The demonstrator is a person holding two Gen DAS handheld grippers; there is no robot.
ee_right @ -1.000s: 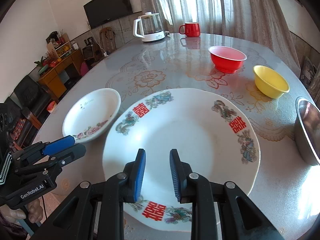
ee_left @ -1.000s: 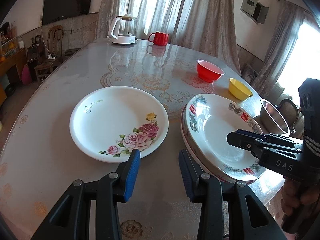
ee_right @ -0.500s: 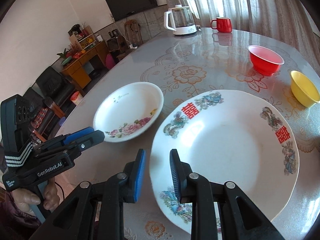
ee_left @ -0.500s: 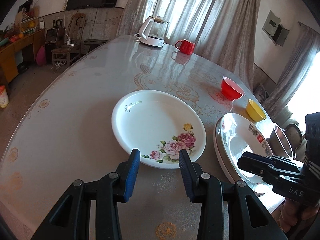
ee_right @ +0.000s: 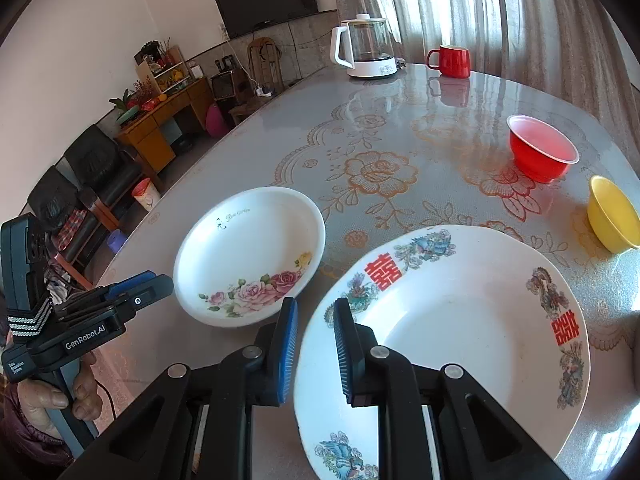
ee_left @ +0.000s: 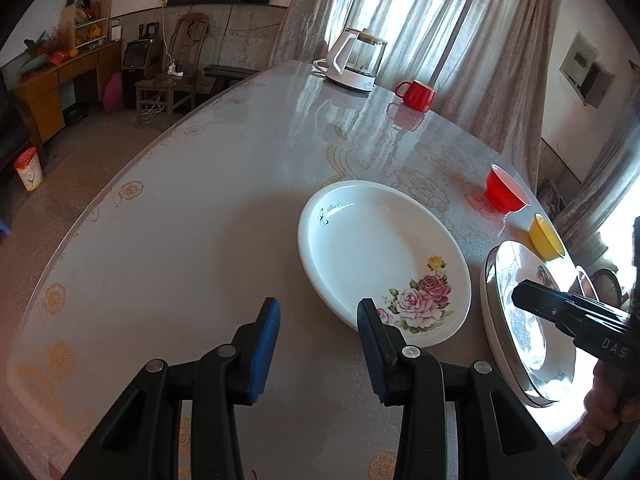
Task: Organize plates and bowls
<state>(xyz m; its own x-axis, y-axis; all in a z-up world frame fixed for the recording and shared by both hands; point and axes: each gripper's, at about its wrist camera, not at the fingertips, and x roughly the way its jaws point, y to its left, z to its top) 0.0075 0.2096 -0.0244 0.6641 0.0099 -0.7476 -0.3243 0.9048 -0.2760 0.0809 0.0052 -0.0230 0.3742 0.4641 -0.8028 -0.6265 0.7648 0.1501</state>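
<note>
A white rose-patterned plate [ee_left: 380,256] [ee_right: 248,256] lies on the table. To its right sits a larger plate with red characters and dragons [ee_right: 460,320] [ee_left: 516,320], with a second rim showing under it. My left gripper [ee_left: 320,312] [ee_right: 158,282] is open over bare table, its right finger beside the rose plate's near rim. My right gripper [ee_right: 315,308] [ee_left: 520,296] hovers at the dragon plate's left rim. Its jaws are closing, with a narrow gap left. The rim shows in that gap and the pads are not pressing it.
Farther back on the right stand a red bowl [ee_right: 540,150] [ee_left: 506,196] and a yellow bowl [ee_right: 612,216] [ee_left: 546,238]. A kettle [ee_right: 366,48] and a red mug [ee_right: 450,60] stand at the far edge. The table's rounded edge runs along the left.
Both grippers have swung left. The left one went from between the two plates to the rose plate's near-left rim. The right one went from the dragon plate's middle to its left rim, jaws narrowing.
</note>
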